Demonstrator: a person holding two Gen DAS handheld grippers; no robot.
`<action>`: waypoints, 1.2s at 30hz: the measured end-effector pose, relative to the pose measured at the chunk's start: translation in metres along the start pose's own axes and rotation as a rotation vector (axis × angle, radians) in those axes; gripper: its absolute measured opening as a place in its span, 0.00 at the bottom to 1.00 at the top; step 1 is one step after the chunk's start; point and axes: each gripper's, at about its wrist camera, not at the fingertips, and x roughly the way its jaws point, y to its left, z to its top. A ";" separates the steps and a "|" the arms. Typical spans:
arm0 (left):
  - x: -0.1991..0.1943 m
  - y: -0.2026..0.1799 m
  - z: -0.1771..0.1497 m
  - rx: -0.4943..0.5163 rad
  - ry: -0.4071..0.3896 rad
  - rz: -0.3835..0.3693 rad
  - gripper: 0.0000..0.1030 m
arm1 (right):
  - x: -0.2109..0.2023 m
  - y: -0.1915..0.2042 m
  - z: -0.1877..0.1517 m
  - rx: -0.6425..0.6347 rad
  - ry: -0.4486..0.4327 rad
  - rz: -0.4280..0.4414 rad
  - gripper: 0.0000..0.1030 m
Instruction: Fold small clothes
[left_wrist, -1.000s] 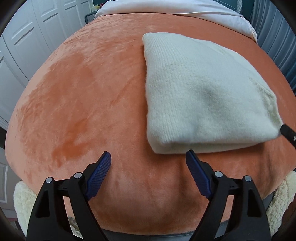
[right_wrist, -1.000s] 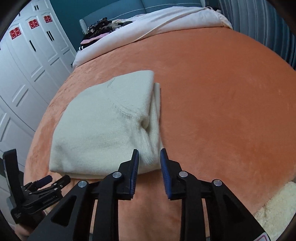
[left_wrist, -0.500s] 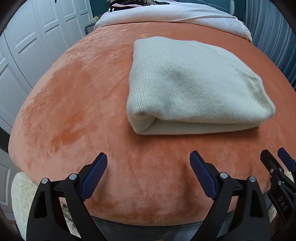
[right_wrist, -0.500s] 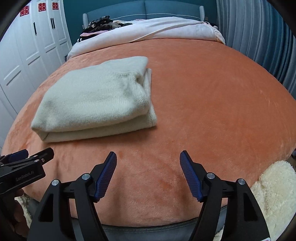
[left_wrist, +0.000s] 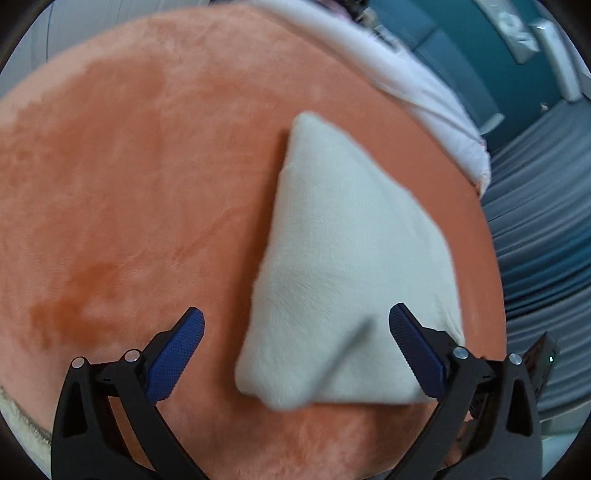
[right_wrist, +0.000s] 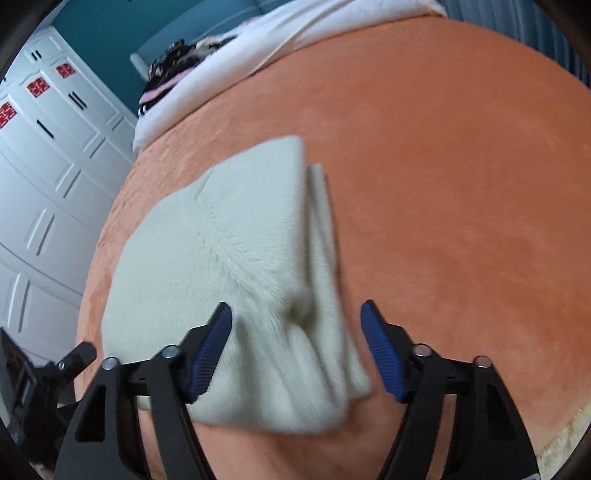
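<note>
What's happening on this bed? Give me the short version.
A person is folding small clothes with a handheld two-finger gripper in each hand. A cream knit garment lies folded into a thick bundle on the orange blanket. The left gripper is wide open at one near corner of the bundle. The right gripper straddles the other near corner, where the layered edges bunch; its jaws have just been closing, but the pads don't appear to press the cloth yet.

Cream knit garment (right_wrist: 229, 258), folded into thick rectangular stack, lying flat on orange blanket (right_wrist: 443, 184); near corner sits btwn right gripper (right_wrist: 295, 350) jaws, prob. untouched.
</note>
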 end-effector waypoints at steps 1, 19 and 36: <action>0.007 0.003 0.006 -0.026 0.027 -0.020 0.92 | 0.004 0.008 0.004 -0.027 0.018 -0.021 0.25; 0.011 -0.001 0.019 0.032 -0.006 -0.044 0.92 | -0.011 -0.015 0.005 -0.068 -0.014 0.058 0.42; -0.059 -0.081 0.061 0.168 -0.094 -0.290 0.61 | -0.095 0.043 0.085 -0.156 -0.170 0.341 0.31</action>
